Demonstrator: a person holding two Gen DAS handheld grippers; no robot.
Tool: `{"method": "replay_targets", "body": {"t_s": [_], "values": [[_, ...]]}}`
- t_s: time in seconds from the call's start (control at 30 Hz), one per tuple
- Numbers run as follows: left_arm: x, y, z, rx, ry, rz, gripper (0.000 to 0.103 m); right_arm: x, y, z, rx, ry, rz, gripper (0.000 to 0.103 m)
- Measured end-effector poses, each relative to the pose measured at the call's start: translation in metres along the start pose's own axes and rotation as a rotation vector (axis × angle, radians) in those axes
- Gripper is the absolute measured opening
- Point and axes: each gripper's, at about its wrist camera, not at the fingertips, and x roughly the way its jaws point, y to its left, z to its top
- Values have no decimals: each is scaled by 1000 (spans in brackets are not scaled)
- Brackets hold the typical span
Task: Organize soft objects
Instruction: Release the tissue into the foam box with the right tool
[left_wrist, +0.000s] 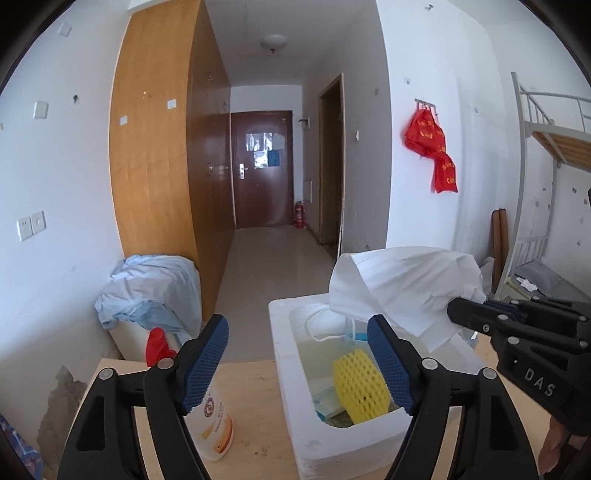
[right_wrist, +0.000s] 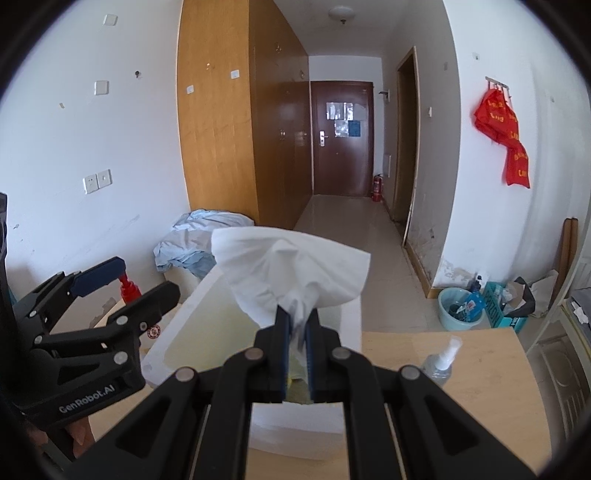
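Both wrist cameras sit low over the table's (left_wrist: 251, 384) near edge, facing along their fingers toward the far door (right_wrist: 341, 138). The left view looks close into the foam box (left_wrist: 291, 369); the right view, probably slightly nearer, shares the box (right_wrist: 184, 321), wardrobe (right_wrist: 221, 110) and corridor.

Soft, even daylight fills the room, leaving the white walls (left_wrist: 424, 55) bright and shadows faint. Fisheye lenses bow the wardrobe (left_wrist: 155, 147) and doorframes, with black vignetting at the corners. The tissue (right_wrist: 291, 266) shows slight blur; the hallway door (right_wrist: 341, 136) sits dimmer.
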Motion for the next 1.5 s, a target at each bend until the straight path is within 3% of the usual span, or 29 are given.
{"method": "replay_targets", "body": {"t_s": [0.2,0.7,0.73,0.8,0.87,1.5], "values": [[-4,6,2,0,-27,43,94,10,2,-2,1,21,19,10],[-5,7,3,-11,-22,46,95,30,4,-6,7,96,70,10],[-5,7,3,-11,-24,48,95,31,4,-6,13,101,79,13],[-5,7,3,-14,-22,48,95,33,3,-7,13,111,84,36],[-5,7,4,-18,-24,51,95,32,3,-8,20,101,85,67],[-8,6,4,-22,-23,42,95,25,2,-10,15,99,75,71]]}}
